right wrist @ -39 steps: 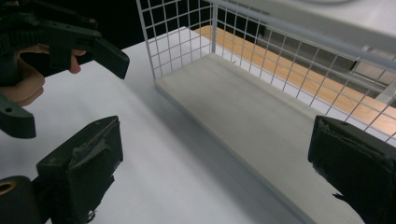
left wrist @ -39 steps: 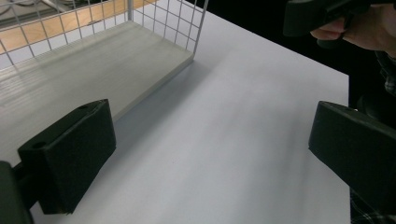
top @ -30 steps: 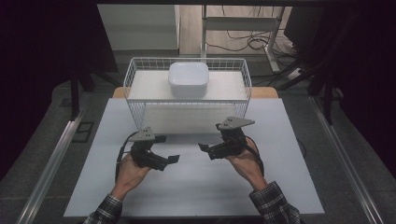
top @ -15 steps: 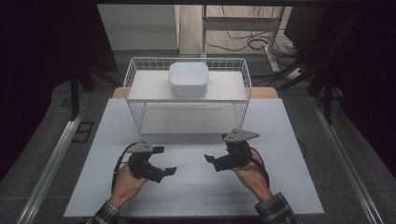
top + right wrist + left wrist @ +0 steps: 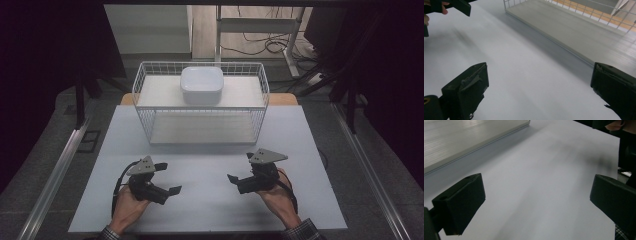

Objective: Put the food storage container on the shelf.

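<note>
Left jaws: the left gripper (image 5: pixel 167 178) sits at the lower left of the high view, jaws spread wide and holding nothing; its own view has bare tabletop (image 5: pixel 544 185) between them.
Right jaws: the right gripper (image 5: pixel 241 171) sits at the lower right of the high view, jaws likewise released and empty.
Bowl: a white rounded bowl (image 5: pixel 201 84) stands in the upper centre of the high view, on the top shelf of the wire basket (image 5: pixel 145 120), well apart from both grippers.
Basket contents: the top shelf holds the bowl alone; the lower shelf (image 5: pixel 574 30), seen at the upper right of the right gripper view, looks bare.
Progress: judging by the empty jaws low on the tabletop and the bowl already seated in the basket, the placing looks finished, or else not begun; the pictures cannot settle which.
</note>
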### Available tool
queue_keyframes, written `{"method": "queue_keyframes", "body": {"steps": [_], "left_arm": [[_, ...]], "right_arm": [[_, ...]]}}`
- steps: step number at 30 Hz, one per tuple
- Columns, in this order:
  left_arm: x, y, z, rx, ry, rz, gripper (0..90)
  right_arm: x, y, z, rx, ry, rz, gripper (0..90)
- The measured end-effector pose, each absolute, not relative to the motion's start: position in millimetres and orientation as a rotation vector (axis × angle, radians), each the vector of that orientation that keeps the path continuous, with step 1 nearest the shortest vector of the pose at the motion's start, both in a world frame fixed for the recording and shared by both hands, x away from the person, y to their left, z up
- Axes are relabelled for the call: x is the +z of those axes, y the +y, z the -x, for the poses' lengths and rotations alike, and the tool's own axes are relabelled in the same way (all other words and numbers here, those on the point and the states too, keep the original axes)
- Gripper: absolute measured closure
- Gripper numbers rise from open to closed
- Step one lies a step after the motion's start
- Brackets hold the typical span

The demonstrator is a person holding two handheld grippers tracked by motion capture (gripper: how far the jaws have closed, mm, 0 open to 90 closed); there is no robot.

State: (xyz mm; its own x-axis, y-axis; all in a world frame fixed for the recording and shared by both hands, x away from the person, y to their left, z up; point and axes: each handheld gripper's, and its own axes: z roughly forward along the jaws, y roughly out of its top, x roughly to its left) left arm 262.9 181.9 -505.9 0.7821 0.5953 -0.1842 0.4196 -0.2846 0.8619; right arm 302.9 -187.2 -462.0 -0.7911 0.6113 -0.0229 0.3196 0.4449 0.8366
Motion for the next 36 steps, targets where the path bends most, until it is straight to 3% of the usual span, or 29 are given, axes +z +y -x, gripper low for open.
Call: {"method": "queue_keyframes", "body": {"steps": [23, 36], "left_arm": [[-521.7, 206.0, -231.2, 0.308, 0.839, -2.002, 0.2], [-534.4, 217.6, -220.2, 0.252, 0.903, -2.025, 0.1]], "right_arm": [[-477.8, -227.4, -275.2, 1.222, 2.334, -0.911, 0.4], [-498.3, -247.5, -264.3, 1.103, 2.353, -1.011, 0.4]]}}
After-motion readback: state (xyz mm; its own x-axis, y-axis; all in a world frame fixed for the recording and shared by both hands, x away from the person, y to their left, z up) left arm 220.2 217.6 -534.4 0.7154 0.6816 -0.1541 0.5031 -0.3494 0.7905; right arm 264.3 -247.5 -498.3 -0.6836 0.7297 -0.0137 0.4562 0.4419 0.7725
